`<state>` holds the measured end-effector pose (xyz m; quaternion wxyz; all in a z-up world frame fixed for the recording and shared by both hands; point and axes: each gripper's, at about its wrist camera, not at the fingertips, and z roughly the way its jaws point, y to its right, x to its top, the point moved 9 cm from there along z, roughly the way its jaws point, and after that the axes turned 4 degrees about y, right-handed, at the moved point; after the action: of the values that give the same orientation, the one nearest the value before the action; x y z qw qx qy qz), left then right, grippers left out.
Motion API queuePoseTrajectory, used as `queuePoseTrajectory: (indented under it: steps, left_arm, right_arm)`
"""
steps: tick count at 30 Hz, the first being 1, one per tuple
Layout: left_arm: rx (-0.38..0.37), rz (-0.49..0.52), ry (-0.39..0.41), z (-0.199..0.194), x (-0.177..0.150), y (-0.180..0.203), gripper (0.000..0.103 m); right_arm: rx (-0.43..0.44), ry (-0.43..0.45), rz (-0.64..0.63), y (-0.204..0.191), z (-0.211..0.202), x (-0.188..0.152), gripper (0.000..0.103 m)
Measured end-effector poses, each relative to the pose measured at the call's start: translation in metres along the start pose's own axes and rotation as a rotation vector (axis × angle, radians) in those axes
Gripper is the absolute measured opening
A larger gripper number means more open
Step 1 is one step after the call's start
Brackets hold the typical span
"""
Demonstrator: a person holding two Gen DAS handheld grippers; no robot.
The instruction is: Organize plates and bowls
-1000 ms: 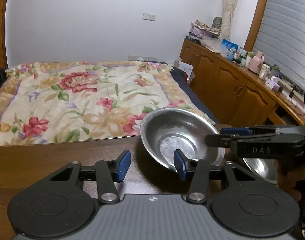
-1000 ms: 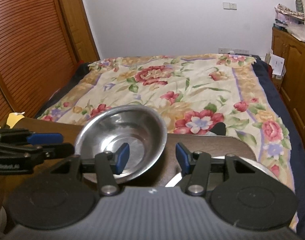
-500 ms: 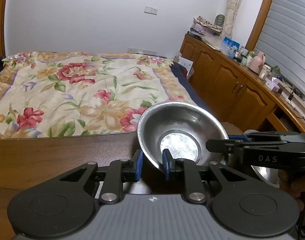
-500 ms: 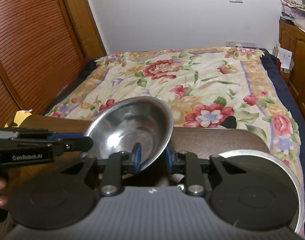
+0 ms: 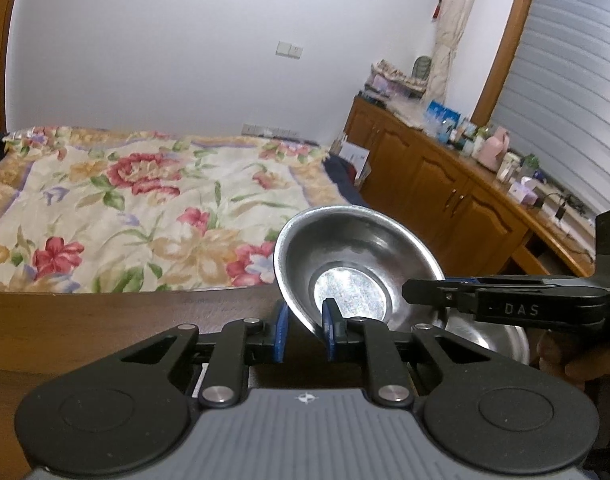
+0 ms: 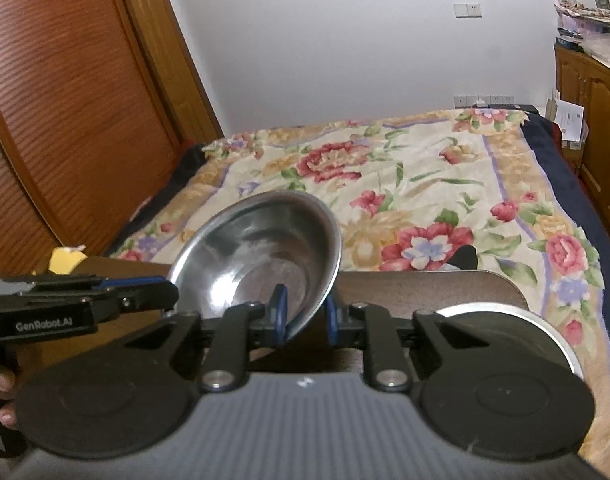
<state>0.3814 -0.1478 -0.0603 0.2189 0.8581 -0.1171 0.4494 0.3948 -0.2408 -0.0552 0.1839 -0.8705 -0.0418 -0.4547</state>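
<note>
Basically both tongs on one bowl

So the left tongs (image 5: 304, 334) and right tongs (image 6: 304, 317) each pinch the rim of the steel bowl (image 5: 355, 266), held tilted above the counter (image 5: 105, 320). Second metal dish (image 6: 517, 328) sits beside it.

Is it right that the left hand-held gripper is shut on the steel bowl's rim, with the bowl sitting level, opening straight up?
Not level. In the left wrist view the steel bowl is steeply tilted, its opening facing the camera. The left hand-held gripper is indeed shut on its rim.
</note>
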Motion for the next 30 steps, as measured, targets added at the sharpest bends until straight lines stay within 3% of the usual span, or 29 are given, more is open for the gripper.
queuePoseTrajectory:
  steps: [11, 30]
  left_arm:
    - [-0.023, 0.032, 0.098, -0.061, 0.007, 0.022, 0.02]
    - [-0.044, 0.02, 0.116, -0.153, -0.045, 0.035, 0.02]
  right_arm:
    - [0.071, 0.075, 0.087, -0.014, -0.038, 0.001, 0.015]
    - [0.152, 0.069, 0.182, -0.055, -0.095, -0.052, 0.015]
